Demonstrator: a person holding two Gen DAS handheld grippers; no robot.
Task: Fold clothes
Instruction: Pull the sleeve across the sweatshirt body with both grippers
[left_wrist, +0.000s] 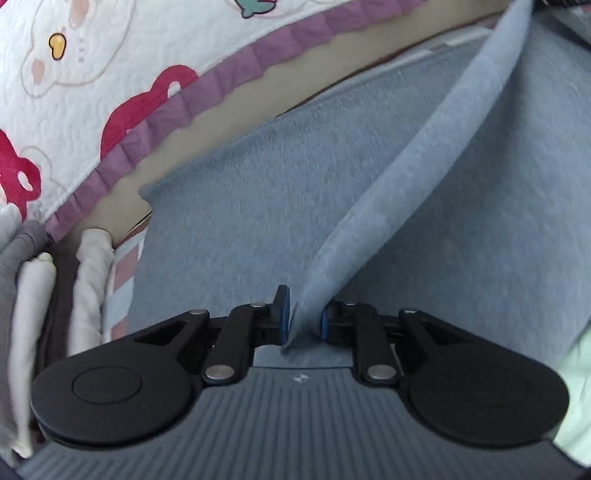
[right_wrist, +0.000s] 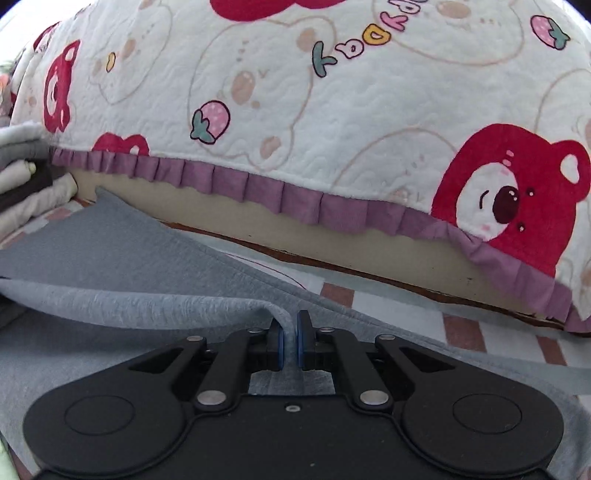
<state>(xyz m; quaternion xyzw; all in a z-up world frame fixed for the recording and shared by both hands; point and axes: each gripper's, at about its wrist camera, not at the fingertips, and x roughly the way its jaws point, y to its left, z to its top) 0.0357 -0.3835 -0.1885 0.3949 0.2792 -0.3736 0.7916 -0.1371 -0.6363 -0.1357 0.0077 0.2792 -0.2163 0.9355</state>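
Blue garment (left_wrist: 236, 206) lies on the bed, its raised edge running from lower centre to upper right. My left gripper (left_wrist: 304, 319) has cloth between slightly parted jaws; whether they grip I cannot tell. My right gripper (right_wrist: 290, 341) pinches a fold.

Both wrist views close over the blue garment (left_wrist: 229, 206), facing the shared bear-print quilt (right_wrist: 332, 110), angled downward

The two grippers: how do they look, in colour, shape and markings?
Both look alike. The left gripper and right gripper have black link arms with silver rivets, round black discs at either side, and jaws lined with blue pads. The left one's body is ribbed grey with a small logo.
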